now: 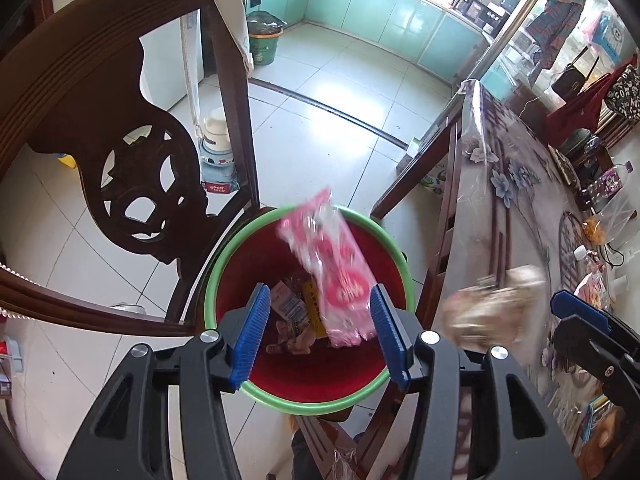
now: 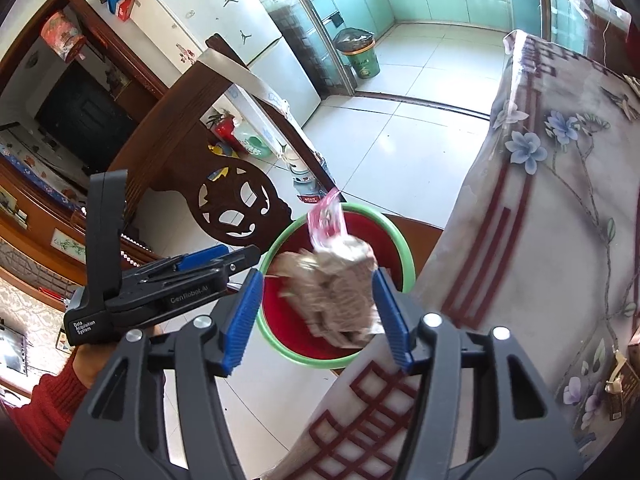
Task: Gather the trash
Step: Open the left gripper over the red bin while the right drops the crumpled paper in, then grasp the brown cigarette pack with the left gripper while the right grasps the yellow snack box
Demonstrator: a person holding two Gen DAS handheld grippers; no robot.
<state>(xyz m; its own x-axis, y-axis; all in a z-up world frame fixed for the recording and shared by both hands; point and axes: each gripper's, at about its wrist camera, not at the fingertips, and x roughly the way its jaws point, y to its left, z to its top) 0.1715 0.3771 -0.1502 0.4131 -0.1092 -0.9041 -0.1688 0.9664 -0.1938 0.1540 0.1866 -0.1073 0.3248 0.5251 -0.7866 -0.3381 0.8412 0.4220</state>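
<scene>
A red bin with a green rim [image 1: 208,292] [image 2: 280,240] stands on the floor between a chair and the table. Several wrappers [image 1: 292,312] lie in its bottom. My left gripper [image 1: 320,292] hangs over the bin, jaws apart, and a blurred pink wrapper [image 1: 332,264] [image 2: 326,220] hangs loose between them, close to the right pad. My right gripper [image 2: 318,276] is also above the bin's table side, jaws apart. A blurred, crumpled beige wrapper [image 2: 340,292] [image 1: 492,304] sits between its fingers near the right pad, not clamped.
A dark carved wooden chair [image 1: 120,160] stands left of the bin. The table with a floral cloth [image 1: 520,200] [image 2: 540,200] is on the right, with bottles and bags [image 1: 600,188] on it. A green bin [image 1: 264,40] stands in the far kitchen. A red sleeve [image 2: 52,400] holds the left gripper.
</scene>
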